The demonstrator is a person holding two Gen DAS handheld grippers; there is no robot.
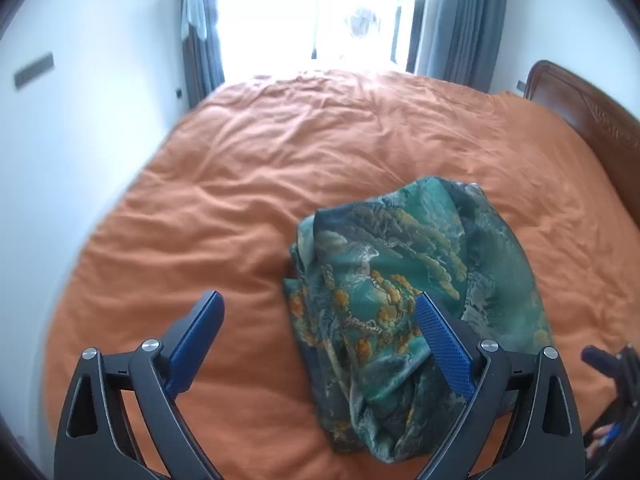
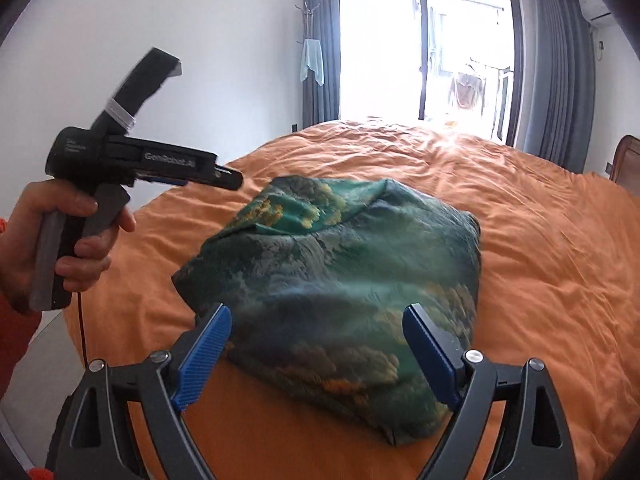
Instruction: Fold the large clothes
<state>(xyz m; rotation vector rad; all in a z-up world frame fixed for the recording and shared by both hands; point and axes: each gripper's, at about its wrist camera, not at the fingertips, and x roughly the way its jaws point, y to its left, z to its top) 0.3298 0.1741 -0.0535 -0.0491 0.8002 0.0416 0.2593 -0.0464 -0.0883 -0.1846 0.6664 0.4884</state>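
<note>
Just beyond the parted right gripper (image 2: pixel 318 322), folded garment (image 2: pixel 340 280).

An orange bedspread (image 2: pixel 520 216) covers a wide bed, with a carved wooden headboard (image 1: pixel 576 100) on the right. Behind it, bright daylight pours through a glass door (image 2: pixel 424 44) flanked by grey curtains (image 2: pixel 560 72). The walls (image 2: pixel 200 40) are white.

Both grippers: black frames, silver screws, ribbed blue fingers (image 2: pixel 204 354). Left gripper (image 2: pixel 230 178) has a black pistol-grip body, white lettering, grey tape band and red cable (image 2: pixel 82 328). Left hand (image 2: pixel 60 240): bare skin, orange sleeve.
</note>
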